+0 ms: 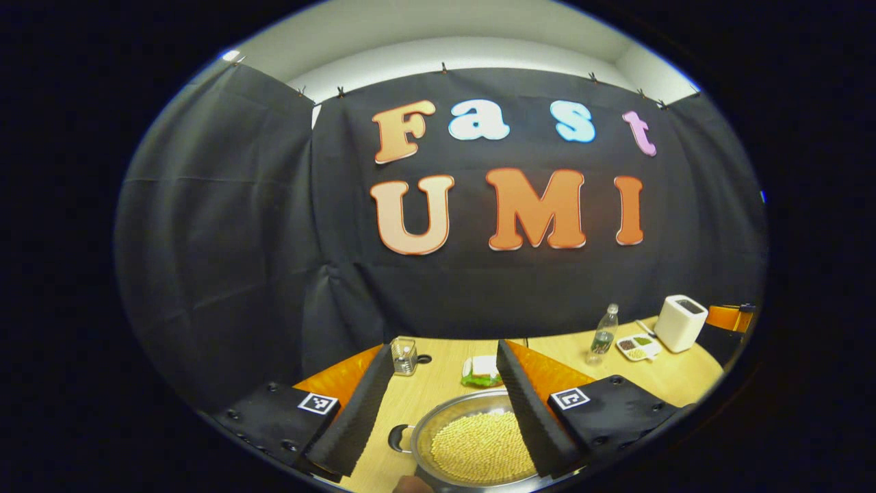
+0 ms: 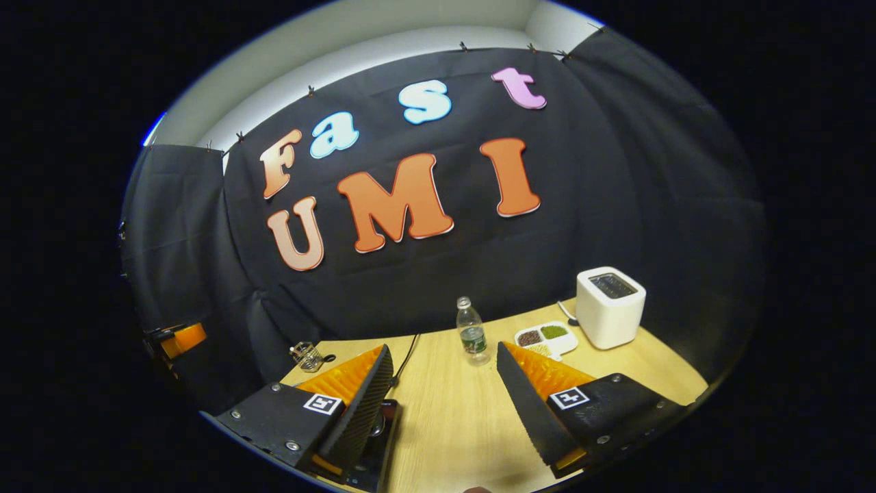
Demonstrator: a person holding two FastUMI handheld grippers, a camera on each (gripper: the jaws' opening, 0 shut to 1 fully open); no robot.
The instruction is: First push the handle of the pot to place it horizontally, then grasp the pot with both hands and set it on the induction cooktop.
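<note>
A steel pot (image 1: 426, 430) holding yellow beans (image 1: 479, 448) sits on the wooden table (image 1: 438, 383), low in the left gripper view. A dark loop handle (image 1: 399, 438) sticks out on its left side. My left gripper (image 1: 443, 350) is open above it, its fingers straddling the pot without touching; the right finger hides the pot's right edge. In the right gripper view, a black induction cooktop (image 2: 380, 441) lies flat at the lower left, partly behind one finger, with a cable (image 2: 409, 352) running back. My right gripper (image 2: 443, 350) is open over bare table, holding nothing.
A glass jar (image 1: 404, 356) and a green-and-white packet (image 1: 482, 370) stand behind the pot. A water bottle (image 2: 472, 335), a divided dish (image 2: 545, 339) and a white toaster (image 2: 609, 307) line the back right. An orange object (image 1: 729, 316) sits at the table's far edge.
</note>
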